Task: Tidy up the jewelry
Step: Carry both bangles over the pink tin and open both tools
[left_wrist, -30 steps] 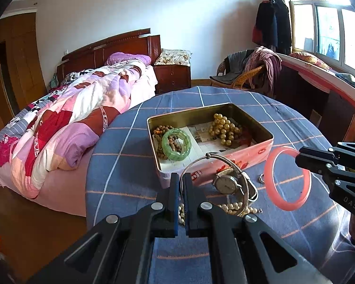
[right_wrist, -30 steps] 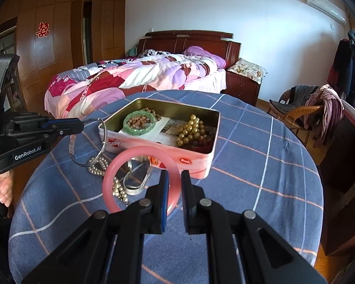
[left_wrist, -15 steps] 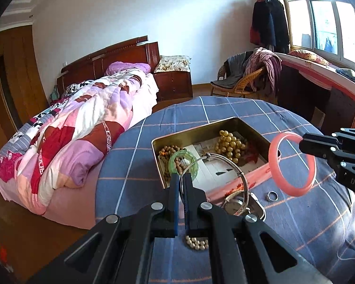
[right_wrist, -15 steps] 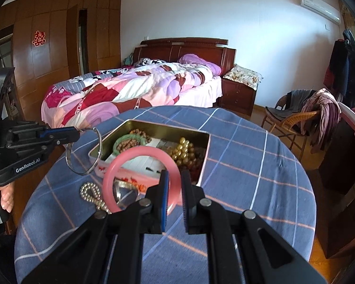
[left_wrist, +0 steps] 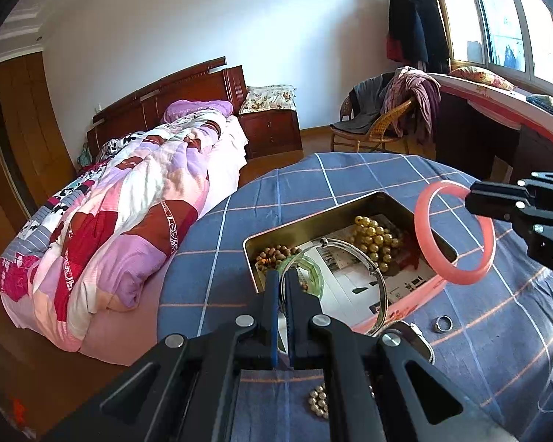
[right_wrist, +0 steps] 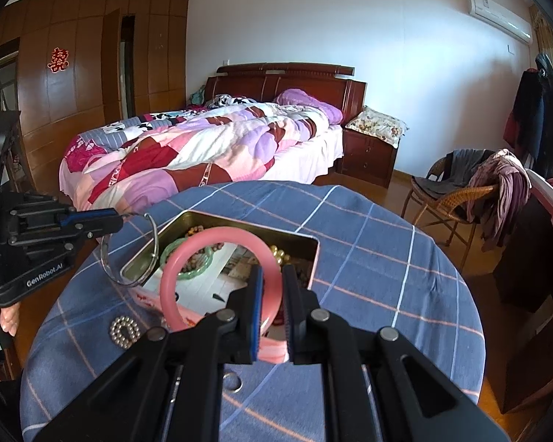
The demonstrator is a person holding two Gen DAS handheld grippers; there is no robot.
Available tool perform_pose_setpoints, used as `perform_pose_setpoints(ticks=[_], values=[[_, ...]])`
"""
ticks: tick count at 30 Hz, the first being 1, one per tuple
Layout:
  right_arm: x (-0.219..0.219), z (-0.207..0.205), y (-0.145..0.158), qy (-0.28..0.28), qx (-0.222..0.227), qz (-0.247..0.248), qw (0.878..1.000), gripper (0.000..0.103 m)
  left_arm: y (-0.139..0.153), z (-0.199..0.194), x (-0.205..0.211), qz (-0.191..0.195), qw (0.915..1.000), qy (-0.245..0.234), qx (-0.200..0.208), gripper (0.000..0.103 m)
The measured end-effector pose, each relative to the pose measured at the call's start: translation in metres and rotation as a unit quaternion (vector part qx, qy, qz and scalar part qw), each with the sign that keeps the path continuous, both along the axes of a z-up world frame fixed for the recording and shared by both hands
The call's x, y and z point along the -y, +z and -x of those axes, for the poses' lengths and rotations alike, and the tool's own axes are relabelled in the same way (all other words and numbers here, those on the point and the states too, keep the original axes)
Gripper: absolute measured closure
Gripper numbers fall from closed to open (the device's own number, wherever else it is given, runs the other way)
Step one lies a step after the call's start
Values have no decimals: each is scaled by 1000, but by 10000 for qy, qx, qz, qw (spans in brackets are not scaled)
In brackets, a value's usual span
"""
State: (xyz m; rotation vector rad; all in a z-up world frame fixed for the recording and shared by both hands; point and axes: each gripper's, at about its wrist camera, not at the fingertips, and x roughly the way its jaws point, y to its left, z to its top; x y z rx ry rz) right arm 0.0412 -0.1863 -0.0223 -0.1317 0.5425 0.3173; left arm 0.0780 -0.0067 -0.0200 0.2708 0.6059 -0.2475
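An open pink tin box [left_wrist: 405, 302] [right_wrist: 315, 254] sits on the blue checked tablecloth. It holds gold beads [left_wrist: 374, 235], brown beads [left_wrist: 272, 256] and a green bangle [left_wrist: 309, 276] [right_wrist: 188, 263]. My left gripper [left_wrist: 282, 276] [right_wrist: 116, 221] is shut on a thin silver bangle [left_wrist: 381, 283] [right_wrist: 129, 246], held above the box's near left edge. My right gripper [right_wrist: 271, 276] [left_wrist: 472, 193] is shut on a pink bangle [right_wrist: 202, 243] [left_wrist: 457, 235], held above the box's right side.
A silver ring [left_wrist: 443, 323] [right_wrist: 232, 383] and a string of pale beads [left_wrist: 319, 403] [right_wrist: 123, 331] lie on the cloth near the box. A bed [right_wrist: 202, 154] stands beyond the table's far edge. A wicker chair with clothes [right_wrist: 461, 188] stands at the right.
Both grippers have risen and moved forward over the box, each still holding its bangle. The watch has dropped almost out of the left wrist view.
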Motion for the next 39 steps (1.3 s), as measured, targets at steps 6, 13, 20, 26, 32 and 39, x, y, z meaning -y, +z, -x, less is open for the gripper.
perform_pose_setpoints(ticks=[6, 13, 20, 26, 32, 39], values=[[0, -8, 3, -18, 0, 3, 10000, 91, -1, -10, 3, -120, 9999, -11, -17, 101], [2, -23, 2, -67, -48, 58, 9999, 91, -2, -22, 10, -220, 9998, -21, -23, 101], [1, -31, 1, -104, -61, 80, 9999, 91, -4, -33, 16, -291, 9995, -34, -68, 101], [-2, -43, -4, -115, -134, 142, 9997, 91, -9, -45, 18, -355, 9993, 9, -155, 101], [-5, -54, -12, -135, -278, 166, 9994, 91, -18, -58, 21, -400, 9988, 48, -278, 101], [-10, -64, -20, -151, -445, 254, 9986, 91, -27, -68, 24, -444, 9983, 57, -381, 101]])
